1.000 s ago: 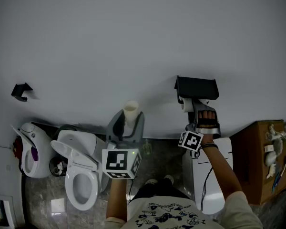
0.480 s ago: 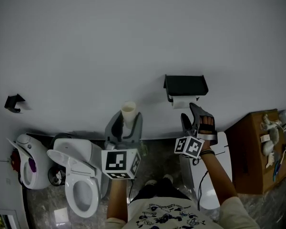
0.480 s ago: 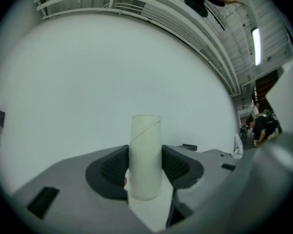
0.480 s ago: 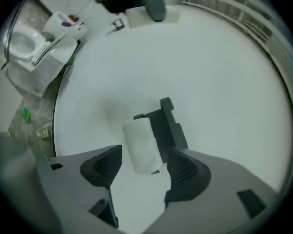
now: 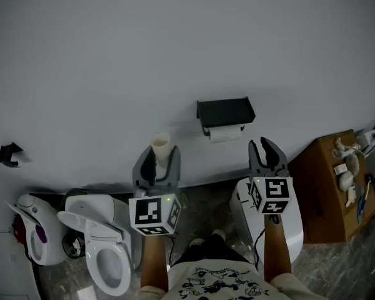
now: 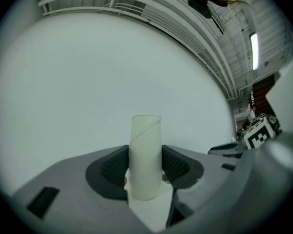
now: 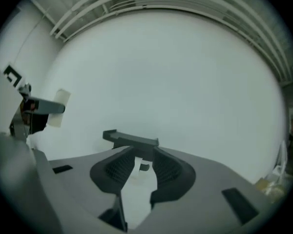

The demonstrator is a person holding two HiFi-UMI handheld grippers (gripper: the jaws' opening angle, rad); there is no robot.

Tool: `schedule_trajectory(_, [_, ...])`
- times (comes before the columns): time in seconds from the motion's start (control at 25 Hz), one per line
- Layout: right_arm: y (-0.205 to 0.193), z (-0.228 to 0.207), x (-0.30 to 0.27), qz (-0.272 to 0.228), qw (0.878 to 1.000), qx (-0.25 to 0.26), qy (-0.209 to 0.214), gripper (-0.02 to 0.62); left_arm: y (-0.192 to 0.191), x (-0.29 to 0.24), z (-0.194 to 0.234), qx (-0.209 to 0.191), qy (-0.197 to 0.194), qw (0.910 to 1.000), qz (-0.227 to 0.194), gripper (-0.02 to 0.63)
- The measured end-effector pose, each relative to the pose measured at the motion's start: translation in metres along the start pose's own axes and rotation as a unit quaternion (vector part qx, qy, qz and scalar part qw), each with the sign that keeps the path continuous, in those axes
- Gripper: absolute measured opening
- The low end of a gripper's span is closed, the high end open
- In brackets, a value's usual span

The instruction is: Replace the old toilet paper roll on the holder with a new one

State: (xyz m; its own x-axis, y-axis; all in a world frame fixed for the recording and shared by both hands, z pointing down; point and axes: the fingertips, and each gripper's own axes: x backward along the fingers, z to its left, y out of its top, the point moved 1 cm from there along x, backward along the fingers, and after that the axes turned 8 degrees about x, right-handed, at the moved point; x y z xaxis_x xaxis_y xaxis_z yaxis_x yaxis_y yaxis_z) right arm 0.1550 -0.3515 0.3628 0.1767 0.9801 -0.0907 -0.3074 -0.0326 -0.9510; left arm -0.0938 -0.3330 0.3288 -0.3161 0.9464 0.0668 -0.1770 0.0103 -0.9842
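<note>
A black wall holder (image 5: 225, 110) carries a white paper roll (image 5: 224, 132) under its shelf. My left gripper (image 5: 156, 164) is shut on a bare cardboard tube (image 5: 160, 146), which stands upright between the pads (image 6: 145, 162). To the right and below the holder, my right gripper (image 5: 267, 147) is apart from it. Its jaws are closing with nothing between them. In the right gripper view the holder (image 7: 131, 140) shows beyond the gap, and the tube (image 7: 57, 108) sits at the far left.
A white toilet (image 5: 106, 245) stands at the lower left, beside a white and purple appliance (image 5: 31, 230). A white bin (image 5: 247, 220) is below my right arm. A brown cardboard box (image 5: 325, 186) holding small items is at the right. A black hook (image 5: 9, 153) is on the wall.
My right gripper has left the holder, drawn back towards me and to the right, and rolled, its jaws narrowing. The left gripper still holds the tube and has shifted only slightly.
</note>
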Motion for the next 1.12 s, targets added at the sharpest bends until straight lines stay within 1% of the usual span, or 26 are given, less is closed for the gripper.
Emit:
schedule_trajectory(0.12, [0.008,-0.017,0.012,-0.023,0.998,-0.049,-0.025,0.066,0.002,-0.004,-0.006,0.002,-0.007,1.0,-0.002,0.206])
schedule_trajectory(0.16, [0.009,-0.021,0.016,-0.028,0.997,-0.059,-0.031,0.053,0.002,-0.006,-0.008,0.003,-0.009,1.0,-0.003,0.206])
schedule_trajectory(0.28, [0.007,-0.028,0.023,-0.036,0.995,-0.078,-0.045,0.035,0.003,-0.01,-0.014,0.005,-0.013,0.9999,-0.005,0.206])
schedule_trajectory(0.44, [0.0,-0.032,0.03,-0.033,0.993,-0.099,-0.058,0.025,0.002,-0.014,-0.021,0.011,-0.018,0.9998,-0.005,0.206])
schedule_trajectory(0.6, [-0.001,-0.035,0.035,-0.032,0.992,-0.102,-0.064,0.02,0.003,-0.016,-0.025,0.009,-0.023,0.9997,-0.007,0.206])
schedule_trajectory(0.8, [0.0,-0.038,0.037,-0.028,0.993,-0.084,-0.077,0.02,0.003,-0.018,-0.028,0.008,-0.026,0.9996,-0.006,0.206])
schedule_trajectory(0.96, [0.0,-0.038,0.035,-0.027,0.993,-0.094,-0.073,0.02,0.003,-0.02,-0.029,0.008,-0.027,0.9996,-0.005,0.206])
schedule_trajectory(1.12, [-0.002,-0.039,0.032,-0.022,0.993,-0.092,-0.072,0.02,0.002,-0.022,-0.031,0.007,-0.03,0.9995,-0.003,0.206])
